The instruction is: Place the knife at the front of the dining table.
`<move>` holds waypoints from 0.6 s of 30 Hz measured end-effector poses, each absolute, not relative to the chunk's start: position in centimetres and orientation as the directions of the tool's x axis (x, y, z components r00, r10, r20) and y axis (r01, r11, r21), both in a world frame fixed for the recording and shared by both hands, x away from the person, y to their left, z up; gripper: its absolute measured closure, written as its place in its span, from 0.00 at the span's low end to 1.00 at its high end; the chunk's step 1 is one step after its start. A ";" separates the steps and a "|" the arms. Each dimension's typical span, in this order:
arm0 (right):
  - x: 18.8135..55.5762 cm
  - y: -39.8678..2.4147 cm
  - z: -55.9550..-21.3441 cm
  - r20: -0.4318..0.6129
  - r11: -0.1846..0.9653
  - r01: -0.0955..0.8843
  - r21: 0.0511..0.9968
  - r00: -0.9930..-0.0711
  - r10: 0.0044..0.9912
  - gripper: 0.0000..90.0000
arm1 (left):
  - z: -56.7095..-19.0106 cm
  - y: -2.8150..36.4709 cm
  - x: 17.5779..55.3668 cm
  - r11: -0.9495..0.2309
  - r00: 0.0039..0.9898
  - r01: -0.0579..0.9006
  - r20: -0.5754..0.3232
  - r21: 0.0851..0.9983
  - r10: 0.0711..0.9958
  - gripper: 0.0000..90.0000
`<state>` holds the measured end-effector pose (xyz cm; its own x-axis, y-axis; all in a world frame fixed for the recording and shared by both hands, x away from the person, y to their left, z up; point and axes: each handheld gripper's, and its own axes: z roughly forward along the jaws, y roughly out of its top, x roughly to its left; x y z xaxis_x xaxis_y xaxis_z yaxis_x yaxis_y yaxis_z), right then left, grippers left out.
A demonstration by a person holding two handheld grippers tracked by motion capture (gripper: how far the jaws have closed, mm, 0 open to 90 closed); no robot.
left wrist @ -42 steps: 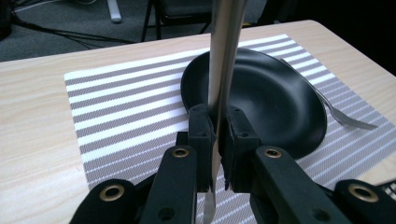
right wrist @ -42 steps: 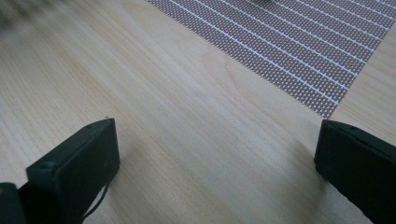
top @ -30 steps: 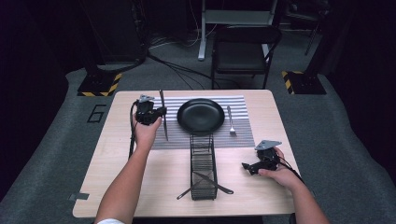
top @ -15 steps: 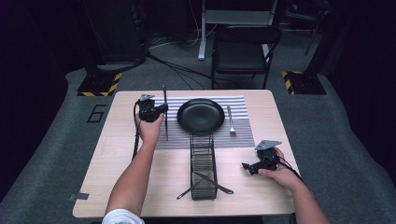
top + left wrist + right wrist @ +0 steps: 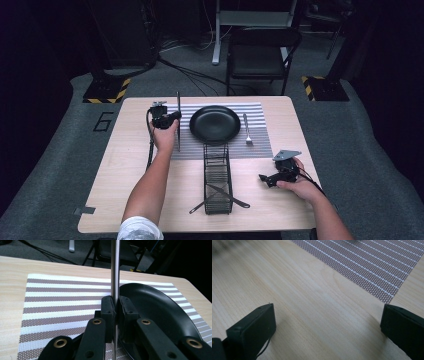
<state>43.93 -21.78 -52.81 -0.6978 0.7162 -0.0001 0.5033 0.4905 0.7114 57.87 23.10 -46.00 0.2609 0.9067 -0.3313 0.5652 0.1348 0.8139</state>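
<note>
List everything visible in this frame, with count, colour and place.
Table: 1, light wood, centre.
Placemat: 1, striped white and brown, far half of table.
Plate: 1, black, on placemat.
Fork: 1, silver, on placemat right of plate.
Basket: 1, black wire, near the table's front edge.
Utensils: 2, dark, crossed in the basket.
Knife: 1, silver, held left of plate.
Chair: 1, black, behind table.
Left tongs: black, shut on knife.
Right tongs: black, open above table.

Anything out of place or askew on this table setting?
Two utensils poke crosswise through the wire basket onto the table instead of lying inside. The fork lies straight beside the plate; the left claw holds a knife.
</note>
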 end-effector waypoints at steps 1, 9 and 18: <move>43.9 -21.8 -52.8 0.000 0.491 0.504 0.711 -0.698 0.716 0.00 | -46.1 23.1 58.0 0.136 0.257 0.566 -0.331 0.813 0.908 0.93; 43.9 -21.8 -52.8 0.000 0.490 0.503 0.713 -0.698 0.717 0.00 | -47.4 22.9 58.8 0.182 0.208 0.564 -0.352 0.805 0.913 0.93; 43.9 -21.8 -52.8 0.000 0.489 0.503 0.712 -0.697 0.717 0.00 | -48.2 22.4 59.1 0.203 0.169 0.565 -0.353 0.800 0.920 0.93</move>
